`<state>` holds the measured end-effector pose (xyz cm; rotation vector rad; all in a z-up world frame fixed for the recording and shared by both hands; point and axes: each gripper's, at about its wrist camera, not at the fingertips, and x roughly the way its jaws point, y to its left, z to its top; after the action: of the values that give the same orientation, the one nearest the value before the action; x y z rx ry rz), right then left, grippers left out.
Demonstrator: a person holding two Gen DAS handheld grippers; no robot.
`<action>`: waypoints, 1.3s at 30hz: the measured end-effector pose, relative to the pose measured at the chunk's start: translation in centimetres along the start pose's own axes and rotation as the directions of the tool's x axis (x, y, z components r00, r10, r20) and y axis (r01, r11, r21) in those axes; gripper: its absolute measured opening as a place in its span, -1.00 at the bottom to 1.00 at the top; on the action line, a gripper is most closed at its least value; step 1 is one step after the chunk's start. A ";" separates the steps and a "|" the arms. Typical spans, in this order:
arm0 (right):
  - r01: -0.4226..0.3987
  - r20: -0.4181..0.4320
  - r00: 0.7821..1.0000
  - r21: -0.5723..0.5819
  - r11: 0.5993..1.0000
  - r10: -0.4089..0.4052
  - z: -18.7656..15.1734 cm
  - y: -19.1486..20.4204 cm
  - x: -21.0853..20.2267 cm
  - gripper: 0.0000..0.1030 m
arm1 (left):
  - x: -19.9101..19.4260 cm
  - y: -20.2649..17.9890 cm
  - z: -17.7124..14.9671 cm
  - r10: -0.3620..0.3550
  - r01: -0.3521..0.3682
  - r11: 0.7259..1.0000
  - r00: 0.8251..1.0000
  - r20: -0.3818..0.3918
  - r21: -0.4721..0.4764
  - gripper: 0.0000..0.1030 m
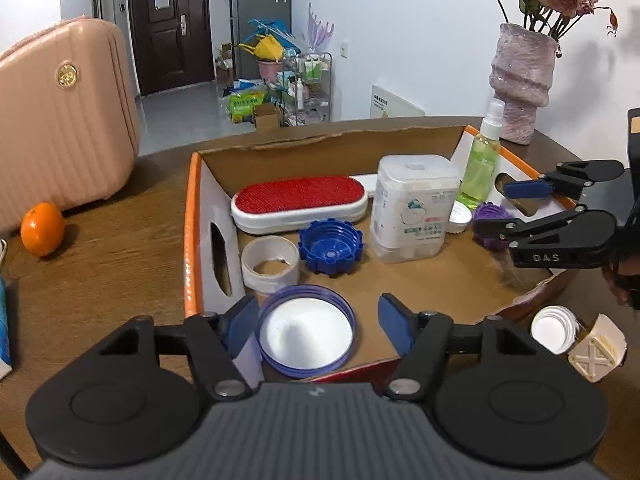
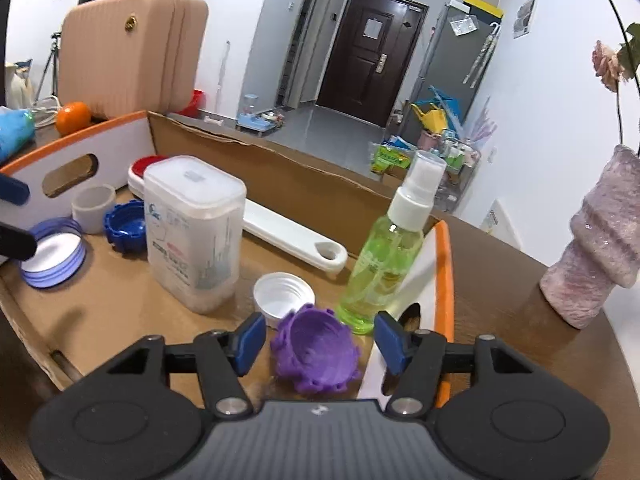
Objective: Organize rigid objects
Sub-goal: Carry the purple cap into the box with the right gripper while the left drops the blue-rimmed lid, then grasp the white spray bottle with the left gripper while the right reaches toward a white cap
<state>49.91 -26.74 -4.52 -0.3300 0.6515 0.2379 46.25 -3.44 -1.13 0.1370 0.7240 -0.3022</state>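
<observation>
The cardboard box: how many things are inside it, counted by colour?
Inside the cardboard box:
Blue: 2 (ridged cap, big lid)
Purple: 1 (spiky piece)
Green: 1 (spray bottle)
Red and white: 1 (lint brush)
White: 3 (tape roll, container, small cap)
Total: 8

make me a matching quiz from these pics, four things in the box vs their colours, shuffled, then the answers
Things:
1. spray bottle
2. lint brush
3. spiky cap between the right tongs
4. notched cap beside the tape roll

Colours:
A. red top on a white base
B. purple
C. clear green with a white pump
D. dark blue

Pairs: 1-C, 2-A, 3-B, 4-D
</observation>
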 end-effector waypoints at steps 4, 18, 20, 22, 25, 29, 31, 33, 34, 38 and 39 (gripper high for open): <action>-0.031 0.021 0.999 0.009 0.999 0.030 0.4 -0.4 -2.1 0.19 | -2.2 -0.1 0.6 0.031 -0.030 0.999 0.998 0.059 -0.011 0.43; -0.093 0.186 0.980 0.141 0.986 0.065 -3.0 -2.4 -17.8 0.49 | -14.0 -5.3 -2.2 0.154 -0.137 0.987 0.954 0.258 -0.085 0.70; -0.130 0.229 0.969 0.156 0.979 0.093 -4.7 -1.9 -20.3 0.54 | -15.7 -6.7 -3.5 0.168 -0.152 0.985 0.943 0.286 -0.079 0.78; -0.163 0.248 0.961 0.166 0.973 0.119 -6.3 -1.1 -22.0 0.58 | -17.3 -7.9 -5.0 0.174 -0.159 0.985 0.935 0.310 -0.071 0.85; -0.184 0.269 0.955 0.199 0.963 0.126 -9.2 0.3 -24.3 0.60 | -19.6 -9.8 -7.6 0.163 -0.151 0.987 0.925 0.343 -0.062 0.96; -0.197 0.298 0.946 0.218 0.956 0.127 -13.7 2.9 -26.8 0.62 | -21.3 -11.7 -12.1 0.186 -0.171 0.982 0.920 0.344 -0.076 1.00; -0.189 0.284 0.951 0.221 0.957 0.122 -15.5 4.1 -27.3 0.62 | -21.4 -12.3 -14.5 0.193 -0.175 0.981 0.928 0.317 -0.085 1.00; -0.187 0.268 0.955 0.222 0.957 0.125 -17.5 5.5 -27.8 0.62 | -21.1 -12.6 -16.3 0.174 -0.159 0.984 0.949 0.262 -0.077 1.00; -0.188 0.260 0.957 0.229 0.955 0.126 -18.4 5.9 -28.1 0.62 | -20.8 -12.8 -16.9 0.164 -0.153 0.986 0.956 0.243 -0.064 1.00; -0.215 0.229 0.961 0.269 0.939 0.154 -20.6 6.8 -27.7 0.59 | -19.8 -13.3 -17.6 0.160 -0.156 0.987 0.965 0.207 -0.032 1.00; -0.205 0.218 0.965 0.271 0.940 0.148 -20.8 6.8 -27.4 0.58 | -19.5 -13.4 -17.5 0.154 -0.151 0.988 0.967 0.203 -0.031 1.00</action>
<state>15.11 -31.36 -4.40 0.0383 0.5127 0.3375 17.16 -7.85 -1.28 0.1443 0.5079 -0.1609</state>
